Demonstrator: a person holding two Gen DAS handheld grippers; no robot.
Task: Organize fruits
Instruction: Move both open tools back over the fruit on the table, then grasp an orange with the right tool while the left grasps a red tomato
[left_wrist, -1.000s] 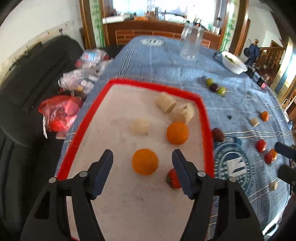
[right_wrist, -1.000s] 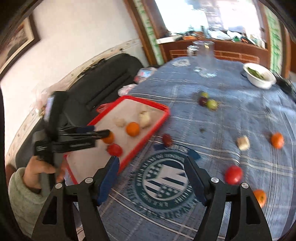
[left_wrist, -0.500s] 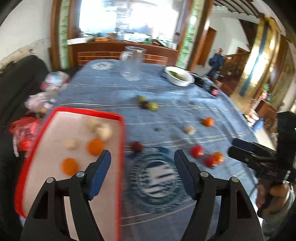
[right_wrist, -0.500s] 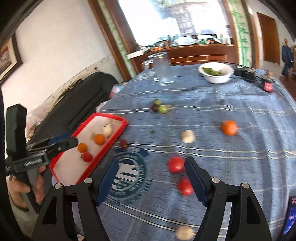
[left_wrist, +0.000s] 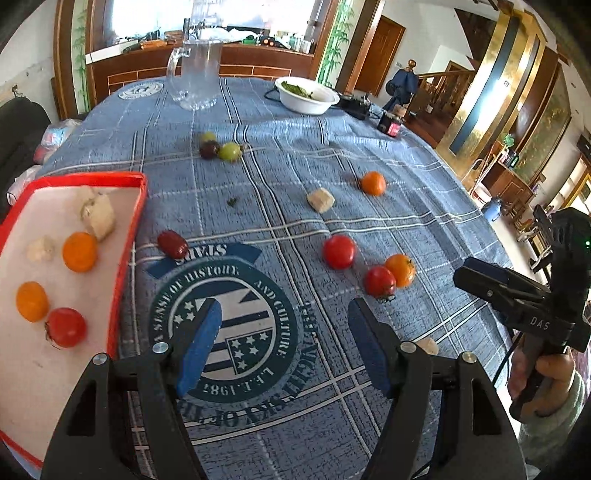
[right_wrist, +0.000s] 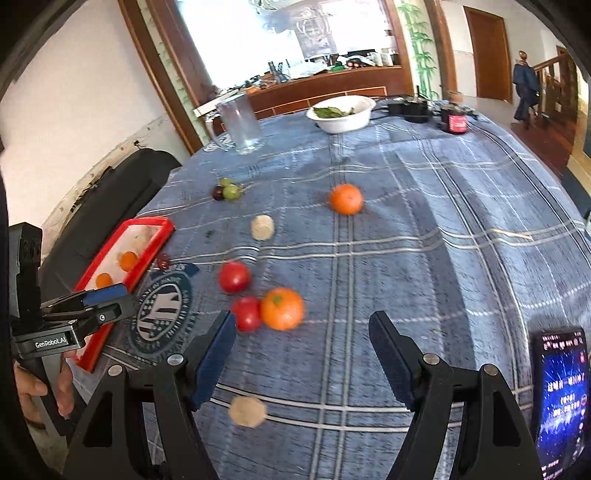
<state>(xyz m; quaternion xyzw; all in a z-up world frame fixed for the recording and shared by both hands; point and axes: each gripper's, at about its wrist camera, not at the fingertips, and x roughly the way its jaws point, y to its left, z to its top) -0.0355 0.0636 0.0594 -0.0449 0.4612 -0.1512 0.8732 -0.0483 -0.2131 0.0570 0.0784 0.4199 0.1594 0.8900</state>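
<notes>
- Left wrist view: the left claw (left_wrist: 284, 341) hangs over the round emblem (left_wrist: 225, 325) printed on the blue plaid cloth of the counter (left_wrist: 295, 155), its blue-padded jaws spread wide with nothing between them.
- The red-rimmed tray (left_wrist: 127, 236) lies at the left, its long axis running away from the camera; inside sit two oranges (left_wrist: 79, 252), a tomato (left_wrist: 66, 327) and pale chunks (left_wrist: 98, 216).
- Just outside the tray's right rim lies a dark red oval fruit (left_wrist: 172, 244), its long axis slanting up-left to down-right.
- Further right on the cloth: a tomato (left_wrist: 338, 252), then a second tomato (left_wrist: 379, 281) touching an orange (left_wrist: 400, 270); grapes (left_wrist: 219, 148) cluster near a glass jug (left_wrist: 195, 74).
- The right claw (left_wrist: 480, 280) enters from the right edge, pointing left.
- Right wrist view: the right claw (right_wrist: 301, 360) is spread wide and empty, facing the touching tomato (right_wrist: 246, 313) and orange (right_wrist: 282, 308).
- A pale round piece (right_wrist: 246, 411) lies close to its left jaw; a lit phone (right_wrist: 561, 398) rests at the right.
- A white bowl (right_wrist: 341, 114) of greens stands at the far side.
</notes>
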